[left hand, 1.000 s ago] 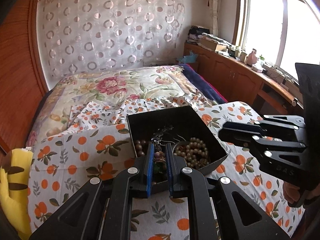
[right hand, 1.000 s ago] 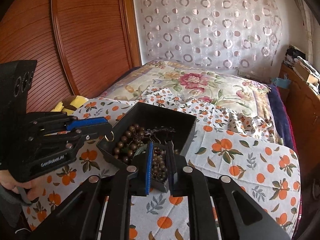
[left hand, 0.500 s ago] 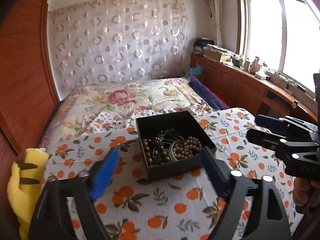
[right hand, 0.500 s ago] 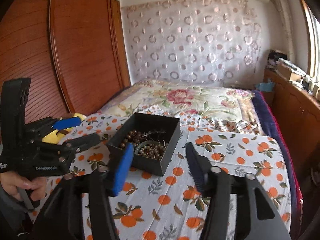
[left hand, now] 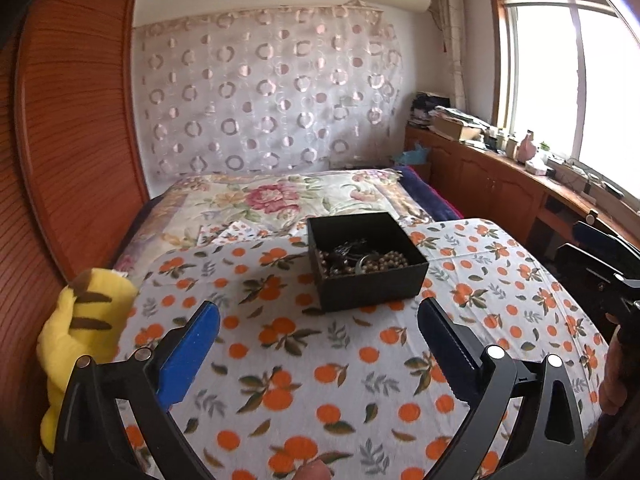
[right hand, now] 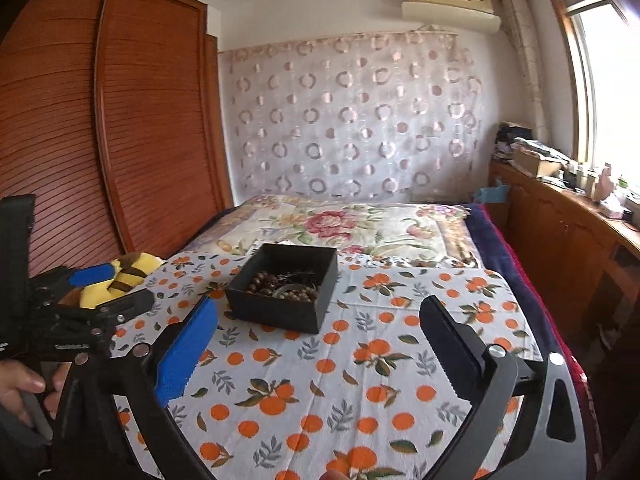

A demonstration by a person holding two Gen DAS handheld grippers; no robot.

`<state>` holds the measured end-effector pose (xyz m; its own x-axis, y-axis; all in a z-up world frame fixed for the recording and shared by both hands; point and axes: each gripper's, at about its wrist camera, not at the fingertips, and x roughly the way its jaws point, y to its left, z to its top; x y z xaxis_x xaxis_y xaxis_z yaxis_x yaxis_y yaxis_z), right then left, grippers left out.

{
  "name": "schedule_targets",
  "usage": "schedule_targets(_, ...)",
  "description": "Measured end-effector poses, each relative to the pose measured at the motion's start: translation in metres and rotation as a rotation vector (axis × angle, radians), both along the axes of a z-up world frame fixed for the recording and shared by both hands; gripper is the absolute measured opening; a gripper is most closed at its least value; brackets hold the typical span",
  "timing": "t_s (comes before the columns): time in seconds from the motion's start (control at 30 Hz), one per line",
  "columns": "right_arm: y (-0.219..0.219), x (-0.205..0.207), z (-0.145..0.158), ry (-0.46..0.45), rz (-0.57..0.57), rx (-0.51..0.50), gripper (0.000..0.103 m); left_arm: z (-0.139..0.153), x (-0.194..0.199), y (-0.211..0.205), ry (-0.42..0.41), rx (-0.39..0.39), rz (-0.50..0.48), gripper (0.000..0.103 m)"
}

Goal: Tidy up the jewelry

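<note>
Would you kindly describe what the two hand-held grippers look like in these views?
Both are black frames with silver bolt heads. On the left hand-held gripper and the right hand-held gripper, one pad is bright blue, the other dark with a toothed edge. White lettering, too small to read, marks the left one's body in the right view.

A cloth [left hand: 320, 360] printed with oranges is being spread over the bed's near end. A floral quilt [left hand: 288, 196] is lying beyond it. A yellow plush [left hand: 80, 320] is being propped at the cloth's left edge. A circle-patterned curtain [left hand: 272, 100] is hanging behind, an air conditioner [right hand: 448, 4] mounted above.
</note>
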<state>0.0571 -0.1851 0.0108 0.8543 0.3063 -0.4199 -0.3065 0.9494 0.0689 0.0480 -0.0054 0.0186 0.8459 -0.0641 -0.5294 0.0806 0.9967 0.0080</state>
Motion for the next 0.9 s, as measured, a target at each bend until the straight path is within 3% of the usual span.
schedule_targets(0.9,-0.004,-0.008,-0.013,0.006,-0.040,-0.001,0.101,-0.007,-0.019,0.006,0.001,0.010,0.030,0.095)
